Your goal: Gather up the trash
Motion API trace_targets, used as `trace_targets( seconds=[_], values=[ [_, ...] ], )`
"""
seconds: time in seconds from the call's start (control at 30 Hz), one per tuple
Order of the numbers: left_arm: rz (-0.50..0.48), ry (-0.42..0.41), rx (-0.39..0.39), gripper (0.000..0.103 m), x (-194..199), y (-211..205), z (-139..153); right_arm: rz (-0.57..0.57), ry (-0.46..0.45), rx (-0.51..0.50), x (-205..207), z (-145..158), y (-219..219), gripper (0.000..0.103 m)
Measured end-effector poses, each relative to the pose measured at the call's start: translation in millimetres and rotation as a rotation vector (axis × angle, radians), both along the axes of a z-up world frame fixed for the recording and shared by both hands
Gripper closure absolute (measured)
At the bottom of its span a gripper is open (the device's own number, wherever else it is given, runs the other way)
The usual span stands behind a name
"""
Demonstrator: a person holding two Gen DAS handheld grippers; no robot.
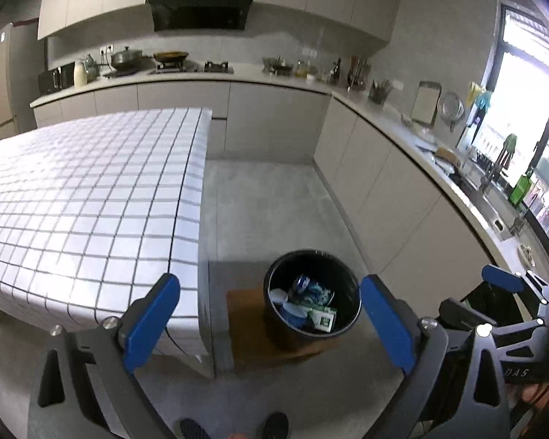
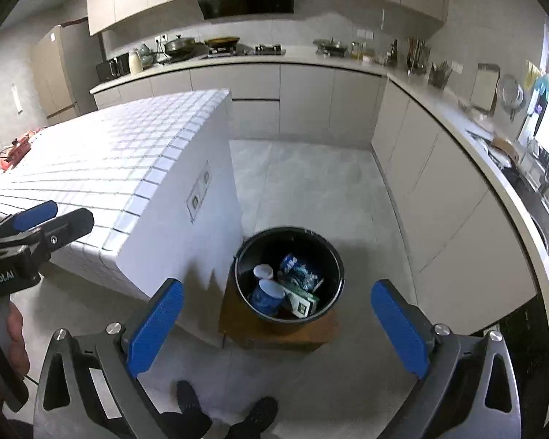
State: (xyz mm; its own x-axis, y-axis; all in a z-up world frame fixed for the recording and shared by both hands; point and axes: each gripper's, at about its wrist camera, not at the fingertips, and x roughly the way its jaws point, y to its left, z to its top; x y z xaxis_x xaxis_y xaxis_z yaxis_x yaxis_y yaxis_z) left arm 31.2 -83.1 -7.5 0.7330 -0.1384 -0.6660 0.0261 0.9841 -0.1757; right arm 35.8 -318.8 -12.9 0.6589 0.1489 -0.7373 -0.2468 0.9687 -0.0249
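We judge task near done: trash point(image 2: 292, 285) lies in black bin point(image 1: 274, 278), bin on low wooden stool point(image 2: 238, 325) beside checkered table point(image 1: 73, 197); table top shows nothing left. Left gripper point(image 1: 271, 323) spread apart, empty. Right gripper point(image 2: 276, 323) likewise. Bin sits below, ahead, between our fingers.

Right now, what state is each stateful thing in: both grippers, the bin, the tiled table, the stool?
Left gripper: jaws wide open, empty.
Right gripper: jaws wide open, empty.
Black bin: upright, unlidded, partly filled with trash.
Blue-and-white cups: inside the bin.
Green-and-white packet: inside the bin.
Wooden stool: on the floor, bearing the bin.
Tiled table: visible top bare.
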Motion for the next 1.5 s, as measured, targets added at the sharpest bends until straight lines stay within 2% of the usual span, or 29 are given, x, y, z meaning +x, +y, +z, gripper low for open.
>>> trace_targets(
  seconds=[0.3,1.5],
  values=[
    [-0.001,-0.054,0.005,0.003,-1,2,11,0.000,-0.068,0.017,-3,27,6,0.000],
    [0.007,-0.057,0.010,0.003,-4,9,11,0.013,-0.071,0.029,3,31,5,0.000]
  ],
)
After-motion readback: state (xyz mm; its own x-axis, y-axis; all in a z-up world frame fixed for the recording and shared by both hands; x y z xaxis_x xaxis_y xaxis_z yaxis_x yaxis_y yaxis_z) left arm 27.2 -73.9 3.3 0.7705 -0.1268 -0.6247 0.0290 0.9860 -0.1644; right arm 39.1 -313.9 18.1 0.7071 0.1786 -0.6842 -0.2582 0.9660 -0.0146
